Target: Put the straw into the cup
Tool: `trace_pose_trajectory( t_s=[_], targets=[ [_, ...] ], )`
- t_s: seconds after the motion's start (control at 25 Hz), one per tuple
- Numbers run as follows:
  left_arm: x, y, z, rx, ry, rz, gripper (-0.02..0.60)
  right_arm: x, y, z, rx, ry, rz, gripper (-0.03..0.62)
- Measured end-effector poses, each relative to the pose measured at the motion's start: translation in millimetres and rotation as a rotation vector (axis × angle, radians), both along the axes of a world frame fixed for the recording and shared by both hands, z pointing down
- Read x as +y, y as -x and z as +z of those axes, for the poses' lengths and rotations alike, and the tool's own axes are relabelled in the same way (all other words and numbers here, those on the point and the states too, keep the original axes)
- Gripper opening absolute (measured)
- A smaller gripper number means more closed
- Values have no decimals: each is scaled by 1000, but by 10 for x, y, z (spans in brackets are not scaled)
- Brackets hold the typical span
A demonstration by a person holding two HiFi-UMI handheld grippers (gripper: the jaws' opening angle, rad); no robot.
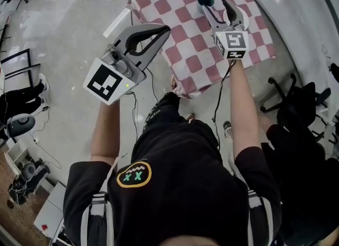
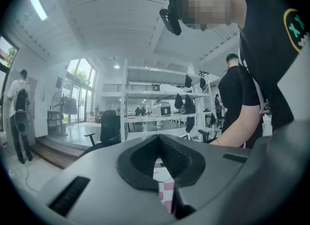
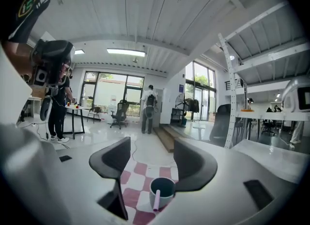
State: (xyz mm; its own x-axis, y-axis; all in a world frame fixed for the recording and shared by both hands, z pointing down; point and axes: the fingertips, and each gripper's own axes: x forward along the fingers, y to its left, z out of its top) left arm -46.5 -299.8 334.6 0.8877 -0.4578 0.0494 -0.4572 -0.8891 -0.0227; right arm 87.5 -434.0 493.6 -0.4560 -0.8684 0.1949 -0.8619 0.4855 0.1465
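Since the straw [image 3: 155, 202] already leans inside the cup [image 3: 163, 189] near the table's [image 1: 254, 38] far edge, the right gripper [image 3: 151, 158], jaws apart and empty, should back straight off, clear of the rim. The left gripper [image 2: 157, 147] is closed on nothing.

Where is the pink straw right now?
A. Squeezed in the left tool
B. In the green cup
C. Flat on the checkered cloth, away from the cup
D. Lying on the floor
B: the straw sits in the cup, leaning over its near rim, and the right tool is open with nothing pinched in it.
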Motion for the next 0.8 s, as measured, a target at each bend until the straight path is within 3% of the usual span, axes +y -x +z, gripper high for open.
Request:
trace_pose_trajectory(
  t_s=[0.36,0.8],
  targets=[
    [363,-115,-207,18,-42,17,18,624,117,-851,-38,-137,-53,311],
    [1120,-396,-459,28,-98,40,18,1786,43,-1575,-40,-237,-115,326]
  ],
)
